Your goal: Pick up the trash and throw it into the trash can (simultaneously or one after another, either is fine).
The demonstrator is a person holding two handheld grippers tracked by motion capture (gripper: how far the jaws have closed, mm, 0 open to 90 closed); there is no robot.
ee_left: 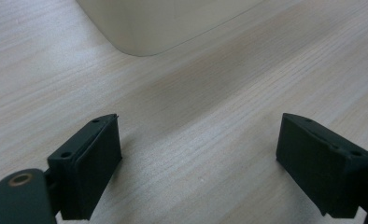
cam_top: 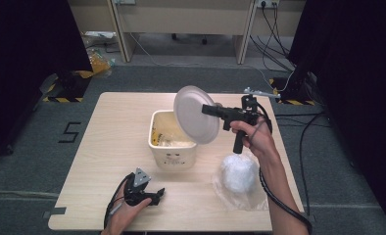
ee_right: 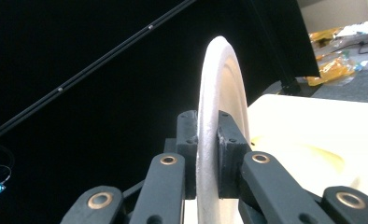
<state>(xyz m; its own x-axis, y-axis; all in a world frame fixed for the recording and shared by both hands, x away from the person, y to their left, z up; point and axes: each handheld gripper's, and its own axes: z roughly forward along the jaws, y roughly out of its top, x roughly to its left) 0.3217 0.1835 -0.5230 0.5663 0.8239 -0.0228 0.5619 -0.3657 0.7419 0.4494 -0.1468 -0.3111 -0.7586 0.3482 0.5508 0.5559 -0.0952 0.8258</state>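
Pale wood worktop (cam_top: pixel 108 147) on a grey carpeted floor, dark curtains either side, and at its middle a cream bin (cam_top: pixel 174 152) stands open with yellowish wrappers inside. Right claw (cam_top: pixel 206 109) is clamped on the rim of the round white lid (cam_top: pixel 196 115), which hangs on edge, tilted, above the bin's right side and just off its mouth. From the right gripper view the pinch sits right at the lid's (ee_right: pixel 219 93) edge, pads on both faces, so the risk is plain: a thin bite on a broad disc (lots of leverage) could let it swivel or slip out and drop onto the bin or the worktop. Swing it low and it could clip the bin's rim and tip or shove the bin. To the near right lies a crumpled clear plastic bag (cam_top: pixel 237 176), close enough to get knocked on the way down. Left claw (cam_top: pixel 154 195) rests on the worktop at the near left, jaws wide apart, nothing between them. Lid itself looks smooth, matte white, shallowly dished with a raised rim
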